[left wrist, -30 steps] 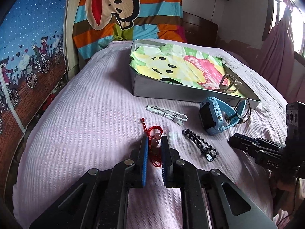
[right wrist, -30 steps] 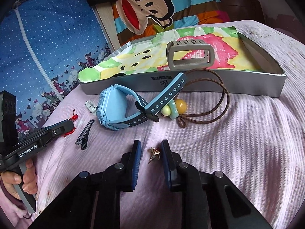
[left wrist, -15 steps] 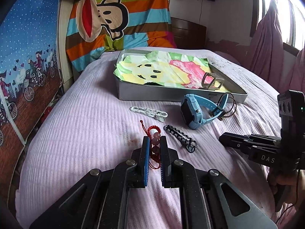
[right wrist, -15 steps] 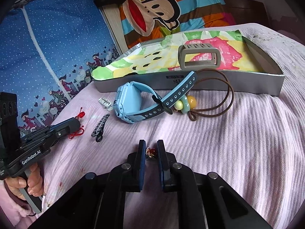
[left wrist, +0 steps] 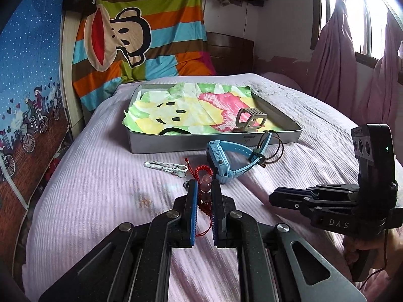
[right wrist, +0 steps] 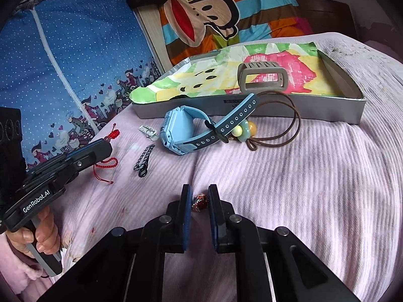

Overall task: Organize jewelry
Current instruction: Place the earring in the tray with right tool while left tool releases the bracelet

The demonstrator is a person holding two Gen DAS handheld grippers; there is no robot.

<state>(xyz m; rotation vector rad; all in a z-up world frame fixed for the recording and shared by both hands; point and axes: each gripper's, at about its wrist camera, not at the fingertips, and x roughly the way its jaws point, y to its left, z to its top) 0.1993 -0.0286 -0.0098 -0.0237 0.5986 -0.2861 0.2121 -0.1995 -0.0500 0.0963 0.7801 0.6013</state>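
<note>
A: Left gripper [left wrist: 203, 188] clamps the red bead bracelet [left wrist: 204, 187]; cord tail partly hidden behind the pads.

B: Right gripper [right wrist: 199, 196], jaws just closing, nips a small red-gold trinket [right wrist: 200, 202], too small to identify. Tray [right wrist: 327, 112] lies ahead of both.

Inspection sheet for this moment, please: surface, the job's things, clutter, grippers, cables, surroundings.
Surface: pink ribbed bedspread, faint stains.
Job's things: grey tray lined with coloured paper, grey watch frame inside; blue watch, brown cord necklace, white clip, black clip on the bed.
Clutter: nothing seen.
Grippers: left gripper shut on red bead bracelet; right gripper shut on small red trinket.
Cables: thin red wire by the hand.
Surroundings: striped monkey cloth, purple curtain.
</note>
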